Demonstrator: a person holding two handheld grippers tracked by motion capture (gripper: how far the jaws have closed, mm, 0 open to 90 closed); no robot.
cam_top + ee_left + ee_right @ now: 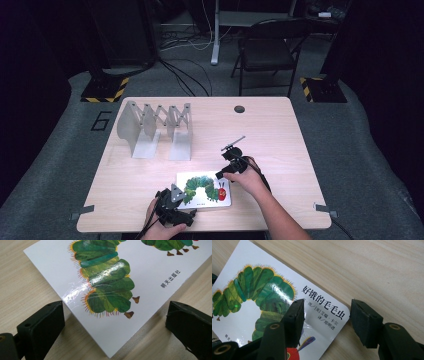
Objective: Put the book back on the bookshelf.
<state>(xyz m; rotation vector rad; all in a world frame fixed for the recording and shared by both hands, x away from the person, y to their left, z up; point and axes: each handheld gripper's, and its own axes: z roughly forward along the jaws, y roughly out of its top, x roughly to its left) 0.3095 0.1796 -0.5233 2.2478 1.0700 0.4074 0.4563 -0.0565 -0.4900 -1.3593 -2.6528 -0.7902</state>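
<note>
Left gripper (pixel 186 200), picture book (pixel 204 190), bare table (pixel 280 140)

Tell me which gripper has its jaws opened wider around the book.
The left gripper: its jaws stand far apart, spanning a corner of the book. The right gripper has a narrower gap.

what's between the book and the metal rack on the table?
Nothing: in the high view, only bare tabletop lies between the caterpillar picture book and the folding metal rack.
</note>
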